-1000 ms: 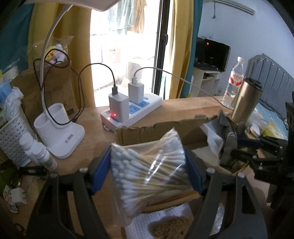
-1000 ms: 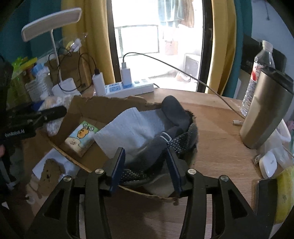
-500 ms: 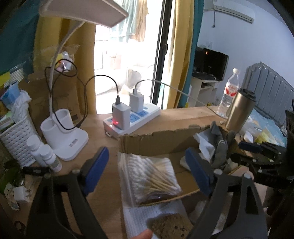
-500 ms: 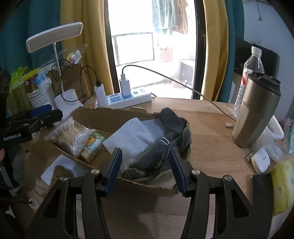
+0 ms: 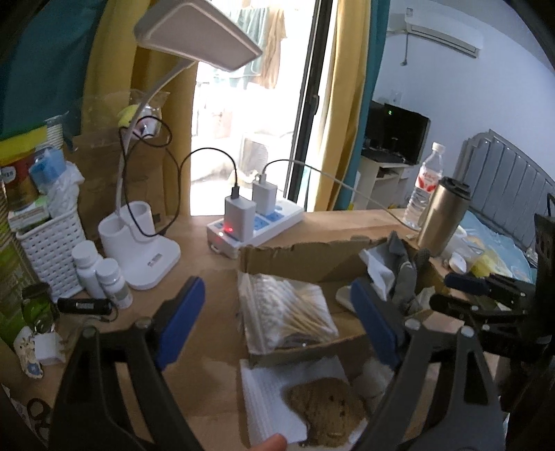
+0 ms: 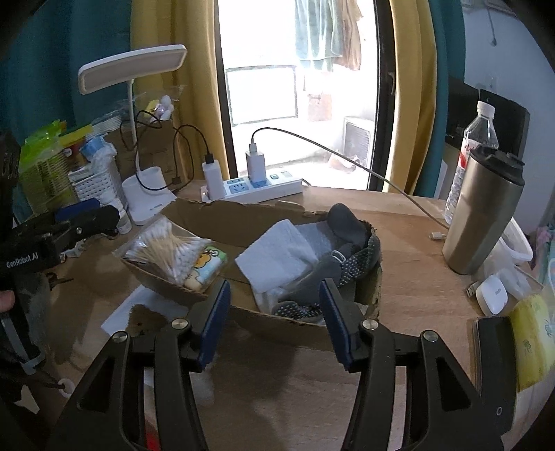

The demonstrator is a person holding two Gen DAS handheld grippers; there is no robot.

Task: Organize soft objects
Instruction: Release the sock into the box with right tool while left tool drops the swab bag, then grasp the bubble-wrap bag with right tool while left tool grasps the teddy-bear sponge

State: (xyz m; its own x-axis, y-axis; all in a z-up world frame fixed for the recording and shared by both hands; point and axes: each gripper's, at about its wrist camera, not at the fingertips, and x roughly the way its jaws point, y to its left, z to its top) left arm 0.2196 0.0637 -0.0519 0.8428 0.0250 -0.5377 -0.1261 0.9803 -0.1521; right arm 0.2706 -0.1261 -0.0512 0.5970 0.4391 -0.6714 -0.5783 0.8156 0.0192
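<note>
- The room: a tall window (image 6: pixel 298 104) with yellow curtains (image 6: pixel 409 104) lets in bright daylight; clothes hang outside. A pale wall with an air conditioner (image 5: pixel 444 33) stands to the right in the left wrist view.
- A wooden table (image 6: pixel 409 277) fills the foreground, crowded along its back edge.
- A torn cardboard box (image 6: pixel 263 215) lies open in the middle of the table.
- A white desk lamp (image 6: pixel 135 67) stands at the back left, beside a white lattice basket (image 5: pixel 52 249).
- A steel tumbler (image 6: pixel 482 211) stands at the right, a water bottle (image 6: pixel 475 138) just behind it.
- A white power strip (image 6: pixel 260 185) with two chargers lies behind the box.
- Inside the box: a folded white cloth (image 6: pixel 277 253) and grey socks (image 6: pixel 347 243) on the right; a bag of cotton swabs (image 6: pixel 163 249) on the left, lying on a small cartoon-printed pack (image 6: pixel 208 263).
- The left gripper (image 5: pixel 277 315) has its jaws wide apart and empty above the swab bag.
- The right gripper (image 6: pixel 274 312) has its jaws apart near the socks, pressing on nothing.
</note>
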